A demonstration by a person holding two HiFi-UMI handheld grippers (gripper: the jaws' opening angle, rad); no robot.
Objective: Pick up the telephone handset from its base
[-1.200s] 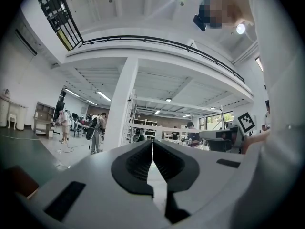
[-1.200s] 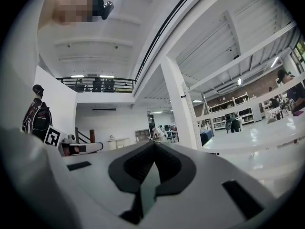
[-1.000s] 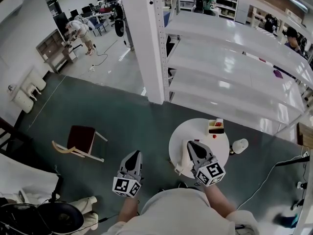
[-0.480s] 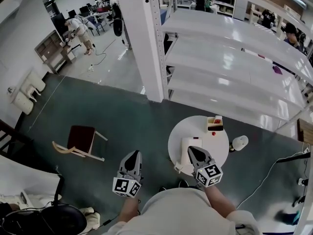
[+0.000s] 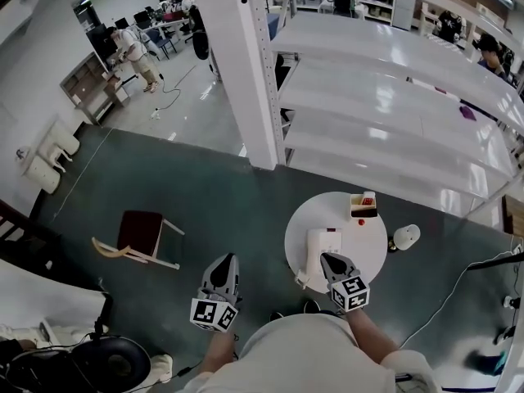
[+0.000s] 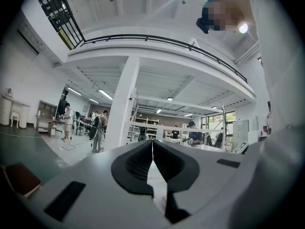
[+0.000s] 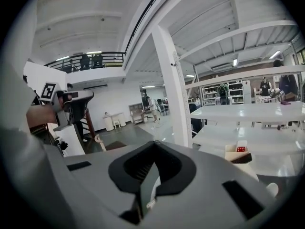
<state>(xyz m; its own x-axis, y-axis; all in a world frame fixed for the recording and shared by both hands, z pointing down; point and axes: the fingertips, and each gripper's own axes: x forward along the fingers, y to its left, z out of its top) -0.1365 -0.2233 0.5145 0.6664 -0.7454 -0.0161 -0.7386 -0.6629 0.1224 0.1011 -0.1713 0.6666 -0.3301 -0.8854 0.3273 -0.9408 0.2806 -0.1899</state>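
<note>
Jaws pressed tight together, tip to tip with nothing between them, the right gripper (image 5: pixel 330 258) hangs over the near edge of a small round table (image 5: pixel 370 248), nose tipped a little downward. Just beyond and a touch left of its tip sits the white phone (image 5: pixel 322 241). From above, the handset (image 5: pixel 313 248) cannot be told apart from the base; the two read as one pale block. The right gripper's own view shows only a sliver of white under the closed jaws. A cord (image 5: pixel 301 279) curls off the table edge just left of this gripper. Further out past its tip, on the far side of the table, stands a small open box (image 5: pixel 363 205) with something red in it. Off to its right, on the floor beside the table, is a white round thing (image 5: pixel 404 237). The left gripper (image 5: pixel 225 259) is held well apart to the left, over bare green floor, pointing level into the room. Its jaws are closed too, the dark pads meeting along one thin line and gripping nothing. Left of it, well off, a wooden chair (image 5: pixel 137 232) with a dark red seat lies tilted on the floor. Ahead of both grippers rise a white pillar (image 5: pixel 237 72) and long white shelves (image 5: pixel 385 113).
</note>
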